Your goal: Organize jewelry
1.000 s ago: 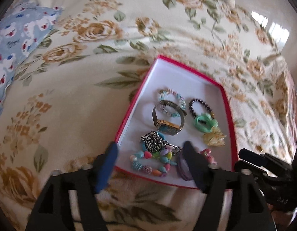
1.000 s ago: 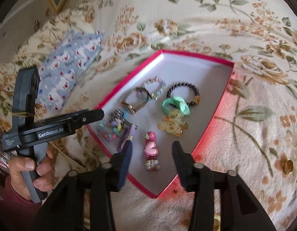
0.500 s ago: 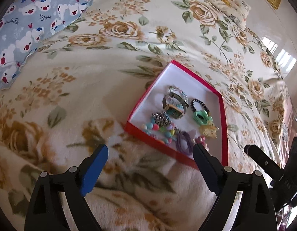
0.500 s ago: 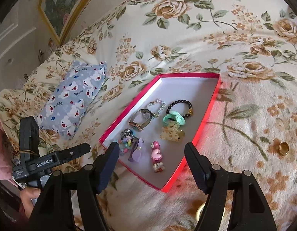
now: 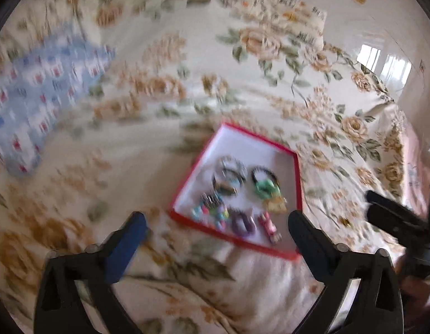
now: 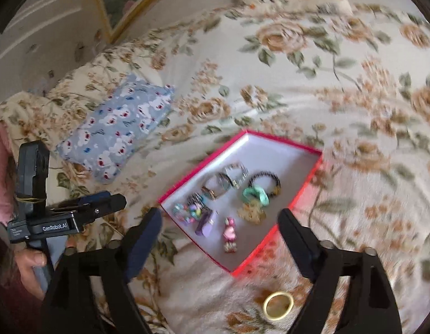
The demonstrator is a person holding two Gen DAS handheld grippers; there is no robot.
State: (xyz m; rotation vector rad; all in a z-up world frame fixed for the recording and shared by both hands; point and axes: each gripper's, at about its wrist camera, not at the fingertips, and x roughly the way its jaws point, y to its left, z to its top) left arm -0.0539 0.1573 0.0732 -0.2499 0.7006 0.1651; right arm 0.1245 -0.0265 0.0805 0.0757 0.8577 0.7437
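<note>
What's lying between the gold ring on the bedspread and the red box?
Nothing: only bare floral bedspread separates the gold ring from the red box, seen in the right wrist view.

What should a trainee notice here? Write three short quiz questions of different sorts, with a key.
1. True or false: the right gripper holds a bracelet.
2. Where does the yellow ring lie: A inside the red box, B on the floral blanket, C on the blue pillow?
3. Fill in: the pink heart clip lies in the red ____.

Key: 1 false, both grippers' jaws have just been opening and hold nothing; 2 B; 3 box.
</note>
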